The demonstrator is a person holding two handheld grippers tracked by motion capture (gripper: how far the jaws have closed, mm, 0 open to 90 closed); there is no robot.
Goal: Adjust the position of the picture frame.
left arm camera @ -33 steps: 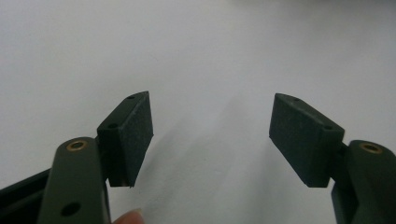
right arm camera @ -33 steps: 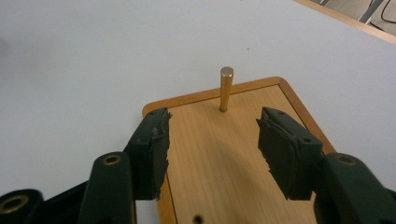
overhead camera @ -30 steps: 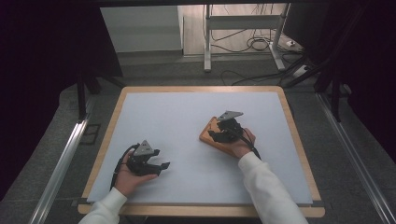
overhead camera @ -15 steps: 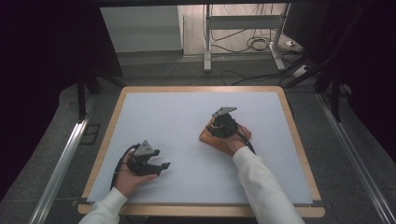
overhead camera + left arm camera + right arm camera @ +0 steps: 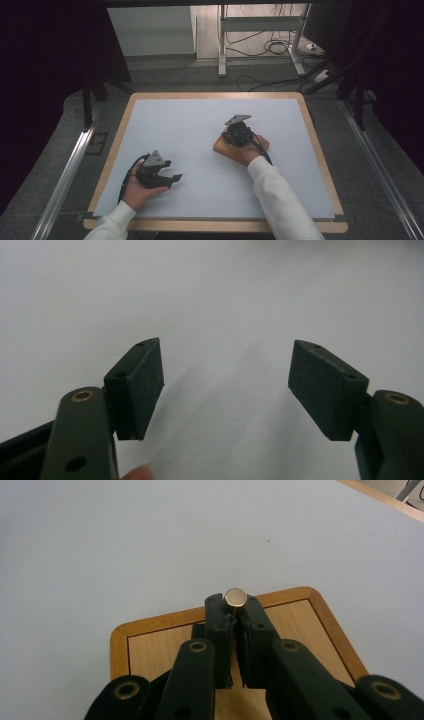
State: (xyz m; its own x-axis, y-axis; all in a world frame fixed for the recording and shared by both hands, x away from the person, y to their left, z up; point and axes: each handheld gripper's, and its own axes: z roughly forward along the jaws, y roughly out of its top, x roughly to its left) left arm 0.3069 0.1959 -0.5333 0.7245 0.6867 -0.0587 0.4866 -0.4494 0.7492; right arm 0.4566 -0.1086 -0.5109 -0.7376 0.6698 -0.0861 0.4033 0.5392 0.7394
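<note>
A small wooden board with a darker rim lies right of the table's middle. My right gripper sits over the board. Its jaws have just been closing. In the right gripper view the right gripper is shut on a small round gold-coloured disc, which stands up between the tips. My left gripper rests at the front left of the table. In the left gripper view the left gripper stands open with only white tabletop between its pads.
The white table top has a wooden frame around it. Dark floor, metal rails and table legs with cables lie beyond the far edge. A fingertip shows at the bottom of the left gripper view.
The right gripper has shifted slightly over the wooden board and its hand now sits more behind it. The left gripper has stayed where it was.
</note>
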